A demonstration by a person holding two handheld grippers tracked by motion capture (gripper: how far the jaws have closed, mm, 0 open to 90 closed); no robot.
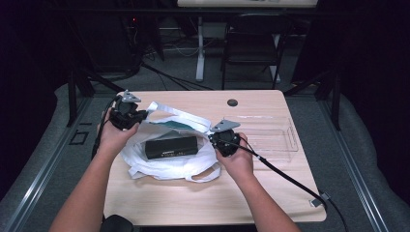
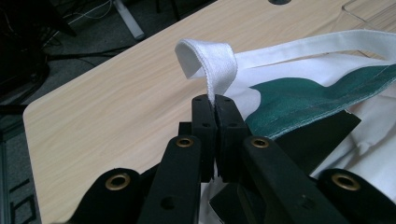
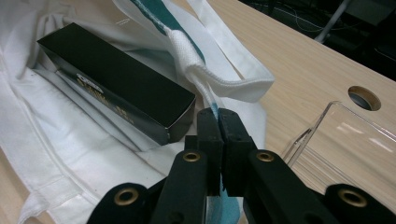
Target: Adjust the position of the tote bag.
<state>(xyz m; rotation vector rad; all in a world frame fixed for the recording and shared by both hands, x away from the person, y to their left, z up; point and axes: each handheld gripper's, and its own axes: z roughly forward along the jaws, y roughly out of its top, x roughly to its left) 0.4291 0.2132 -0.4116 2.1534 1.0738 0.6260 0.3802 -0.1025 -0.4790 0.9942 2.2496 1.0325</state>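
Observation:
A white cloth tote bag point(image 1: 167, 162) with a green patch lies open on the wooden table point(image 1: 193, 198). A long black box point(image 1: 171, 146) rests inside its mouth, also clear in the right gripper view as the black box point(image 3: 116, 79). My left gripper point(image 1: 140, 115) is shut on the bag's white strap point(image 2: 210, 65) at the left side of the opening. My right gripper point(image 1: 212, 137) is shut on the bag's rim point(image 3: 205, 84) at the right side. Together they hold the upper edge of the bag point(image 2: 317, 93) lifted and spread apart.
A clear plastic tray point(image 1: 268, 135) sits on the table just right of the bag, with its corner point(image 3: 336, 135) close to my right gripper. A round cable hole point(image 1: 232, 102) is near the table's far edge. A chair and desk legs stand beyond the table.

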